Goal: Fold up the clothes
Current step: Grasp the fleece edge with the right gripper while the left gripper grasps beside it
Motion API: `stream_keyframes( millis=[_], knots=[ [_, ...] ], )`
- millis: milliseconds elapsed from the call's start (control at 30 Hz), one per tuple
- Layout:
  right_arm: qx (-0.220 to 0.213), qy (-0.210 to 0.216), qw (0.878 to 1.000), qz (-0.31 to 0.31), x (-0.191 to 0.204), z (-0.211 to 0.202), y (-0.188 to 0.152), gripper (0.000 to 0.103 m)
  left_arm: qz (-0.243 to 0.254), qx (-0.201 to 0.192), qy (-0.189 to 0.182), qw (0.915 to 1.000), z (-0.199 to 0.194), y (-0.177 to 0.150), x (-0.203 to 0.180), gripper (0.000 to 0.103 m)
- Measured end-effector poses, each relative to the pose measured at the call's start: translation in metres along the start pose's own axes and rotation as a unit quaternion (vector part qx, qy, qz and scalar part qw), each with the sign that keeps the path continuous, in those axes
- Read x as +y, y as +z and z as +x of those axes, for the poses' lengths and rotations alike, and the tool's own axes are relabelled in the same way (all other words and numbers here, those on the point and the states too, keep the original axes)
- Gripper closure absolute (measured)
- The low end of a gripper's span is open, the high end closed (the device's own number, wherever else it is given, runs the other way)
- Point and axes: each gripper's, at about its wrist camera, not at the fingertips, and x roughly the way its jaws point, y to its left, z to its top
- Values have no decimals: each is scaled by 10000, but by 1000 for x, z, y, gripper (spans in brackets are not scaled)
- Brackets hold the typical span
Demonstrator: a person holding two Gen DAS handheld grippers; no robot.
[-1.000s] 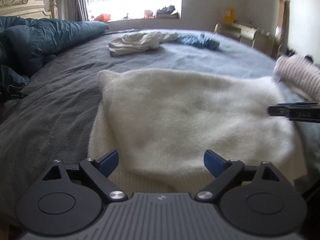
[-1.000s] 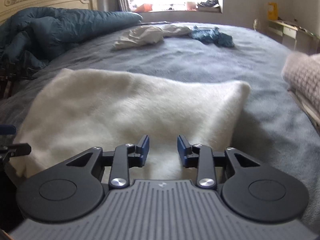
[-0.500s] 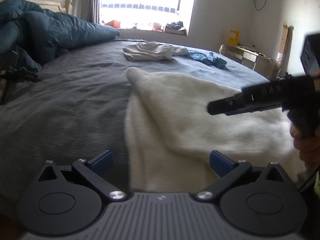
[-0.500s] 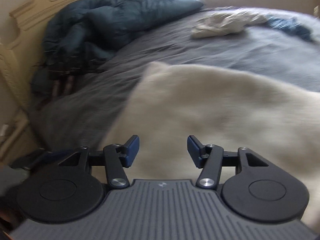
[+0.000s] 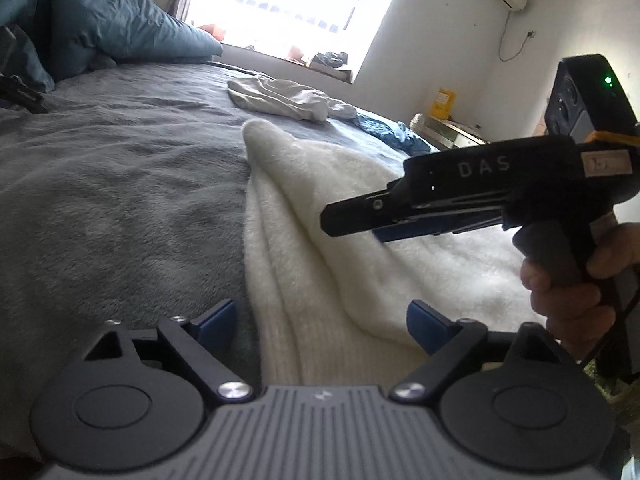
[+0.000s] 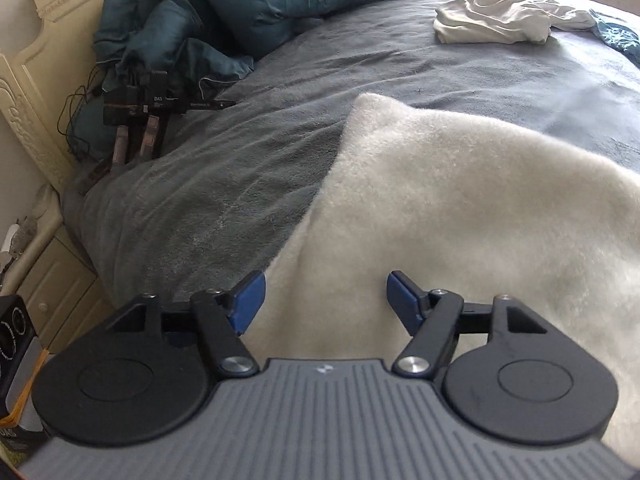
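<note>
**Both tongs wide over the white knit's left edge**

The left gripper point(image 5: 320, 318) stands wide apart and holds nothing; its blue pads straddle the near ribbed edge of the white sweater point(image 5: 360, 240), one pad over the grey blanket point(image 5: 120, 200), the other over the fleece. The right gripper point(image 6: 322, 300) is also spread, about as wide as its frame allows, and empty; it hovers just above the same garment point(image 6: 480, 208), close to its left border. In the left wrist view the right tool point(image 5: 460, 196) reaches across the sweater from the right, held by a hand point(image 5: 572, 280); whether its tips touch the cloth I cannot tell.

The sweater lies flat on the blanket near the bed's front edge, with layered edges showing along its left side and a raised corner at the far end. That fits a garment already doubled over once, or one merely laid with its hem bunched; the pictures do not settle which.

My reading is that both tools are lining up on the left side for a grip. Any such grip calls for the pads to drop low enough to take all the fleece layers without pinching the blanket under them, since the pile is thick and soft.

Further off lie a crumpled cream garment point(image 6: 496, 20), a blue cloth point(image 5: 388, 132) and a teal duvet point(image 6: 240, 4).
</note>
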Motion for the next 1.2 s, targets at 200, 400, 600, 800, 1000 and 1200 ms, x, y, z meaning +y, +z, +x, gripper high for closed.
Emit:
stream_keyframes(
  millis=[200,400,600,800,1000,1200],
  knots=[
    [44,-51,10000,38,-2,3,5,32,-377,102,-404,9984,15,2,13,22],
    [109,22,9996,263,-7,3,8,29,-949,12,-1118,9892,13,1,32,20],
    [127,48,9992,378,-9,5,12,26,-848,113,-885,9924,28,4,24,21],
    [121,-168,9997,129,-1,9,17,26,-684,-137,-501,9963,29,3,2,58],
    [194,-407,9978,-482,9,19,24,25,-476,-360,-418,9973,24,1,-7,62],
    [379,-737,9916,-996,21,40,36,22,21,-651,-299,9974,16,0,-26,62]
  ],
)
